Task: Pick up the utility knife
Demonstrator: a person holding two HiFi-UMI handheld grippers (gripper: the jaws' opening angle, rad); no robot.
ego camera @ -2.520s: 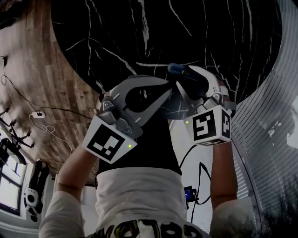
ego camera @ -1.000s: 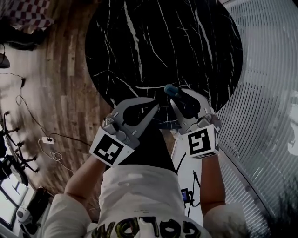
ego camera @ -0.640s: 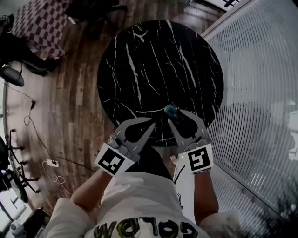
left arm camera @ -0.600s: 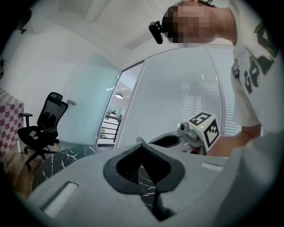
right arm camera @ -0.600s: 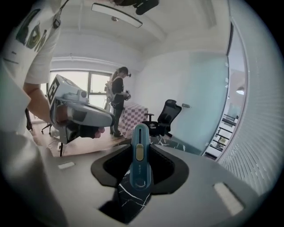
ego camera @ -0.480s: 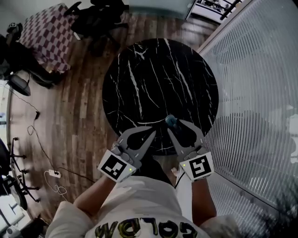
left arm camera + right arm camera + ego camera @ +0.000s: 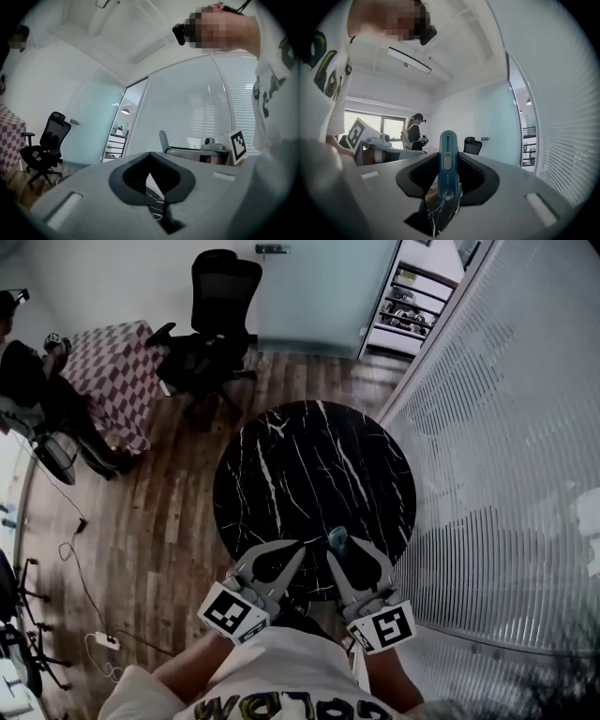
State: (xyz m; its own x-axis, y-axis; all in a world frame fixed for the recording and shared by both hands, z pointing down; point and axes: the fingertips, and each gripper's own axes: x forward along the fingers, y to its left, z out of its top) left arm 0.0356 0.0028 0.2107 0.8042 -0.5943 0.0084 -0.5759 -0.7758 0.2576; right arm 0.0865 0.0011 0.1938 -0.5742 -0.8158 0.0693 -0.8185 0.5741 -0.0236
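In the head view, both grippers are held up close to the person's chest, high over the round black marble table (image 7: 314, 474), which stands on a wooden floor (image 7: 178, 521) with an office chair (image 7: 220, 296) beyond it. The left gripper (image 7: 294, 549) shows its jaws drawn together at the tips with nothing in them. The right gripper (image 7: 348, 547) has the blue utility knife (image 7: 337, 540) poking out past its tips, apart from the table surface. The left gripper view confirms this for the left gripper (image 7: 150, 153): the two jaws meet at the front and only the open hollow behind the tips lies between them, with a slice of the marble top seen through it. In the right gripper view, the right gripper (image 7: 448, 155) is clamped on the utility knife (image 7: 446, 183), which stands upright between the pads with its slider facing the camera and its rounded end above the jaw tips. As I judge it, the pick-up looks essentially done: the knife is gripped and off the table, and nothing is left but to keep the hold steady.
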